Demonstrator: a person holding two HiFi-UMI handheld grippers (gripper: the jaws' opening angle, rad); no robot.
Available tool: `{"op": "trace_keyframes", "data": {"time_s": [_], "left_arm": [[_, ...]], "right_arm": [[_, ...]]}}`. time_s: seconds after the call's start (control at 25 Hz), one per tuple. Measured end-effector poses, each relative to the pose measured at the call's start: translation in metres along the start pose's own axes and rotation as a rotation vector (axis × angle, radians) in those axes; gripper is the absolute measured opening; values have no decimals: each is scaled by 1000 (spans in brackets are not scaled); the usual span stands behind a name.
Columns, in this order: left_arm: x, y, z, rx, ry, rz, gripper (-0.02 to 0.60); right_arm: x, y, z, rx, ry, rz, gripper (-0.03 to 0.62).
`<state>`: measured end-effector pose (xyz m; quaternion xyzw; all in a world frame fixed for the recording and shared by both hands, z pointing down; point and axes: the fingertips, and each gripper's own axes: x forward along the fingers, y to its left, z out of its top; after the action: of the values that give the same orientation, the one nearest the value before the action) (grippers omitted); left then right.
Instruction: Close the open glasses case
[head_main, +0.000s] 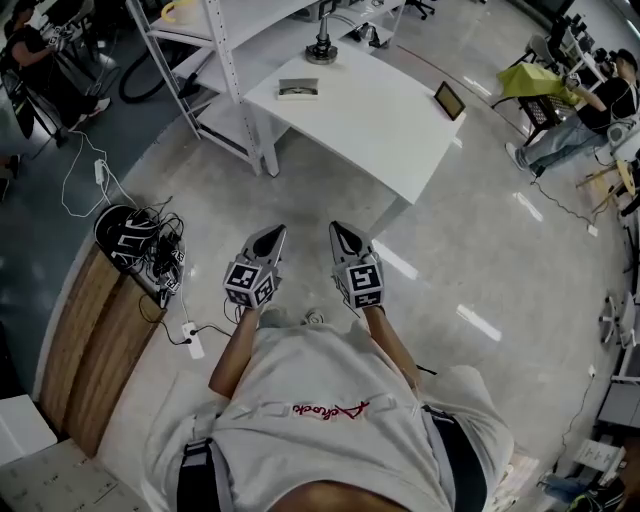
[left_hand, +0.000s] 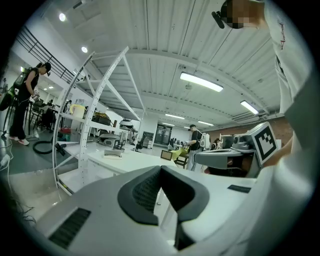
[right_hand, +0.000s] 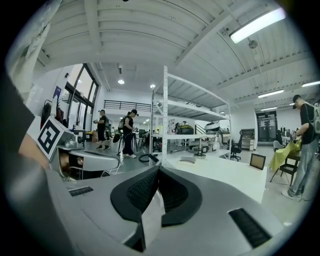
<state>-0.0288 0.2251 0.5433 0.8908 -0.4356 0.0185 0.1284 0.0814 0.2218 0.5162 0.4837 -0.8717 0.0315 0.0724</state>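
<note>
- The grey left tongs (head_main: 272, 236), which carried a black-and-white marker cube, were pressed together. Their black ribbed pads (left_hand: 145, 192) met at the tip with nothing between them.
- The grey right tongs (head_main: 340, 233), with the same kind of cube, were likewise pinched shut and empty, with dark pad against dark pad.
- Both tongs were held side by side, just apart, over the pale polished floor (head_main: 480, 260). They pointed toward 12 o'clock in the head view.
- The small grey rectangular glasses case (head_main: 298, 89) lay flat on the white rectangular desk (head_main: 390, 135), near its 10 o'clock corner. It was at 12 o'clock from the tongs and well apart from both.
- Whether the case lid was raised was too small to tell.
- A black round-based stand (head_main: 321, 50) stood at 1 o'clock of the case, at the desk's far edge.
- A small dark framed panel (head_main: 449, 100) stood upright near the desk's 3 o'clock edge.
- A white metal shelf rack (head_main: 215, 50) rose at 10 o'clock of the desk, just beside it.
- At 9 o'clock of the left tongs a tangle of black cables (head_main: 145, 250) sat at the end of a long wooden bench (head_main: 85, 340).
- A white power strip (head_main: 192, 342) lay on the floor at 7 o'clock of the left tongs.
- A seated person in dark clothes (head_main: 590, 110) was at 2 o'clock, far from the desk.
</note>
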Motion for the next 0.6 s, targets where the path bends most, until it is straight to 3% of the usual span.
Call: {"op": "trace_keyframes", "data": {"time_s": [0.6], "left_arm": [[15, 2, -11, -30, 3, 31, 24]], "right_arm": [[4, -14, -25, 3, 40, 26, 29]]}}
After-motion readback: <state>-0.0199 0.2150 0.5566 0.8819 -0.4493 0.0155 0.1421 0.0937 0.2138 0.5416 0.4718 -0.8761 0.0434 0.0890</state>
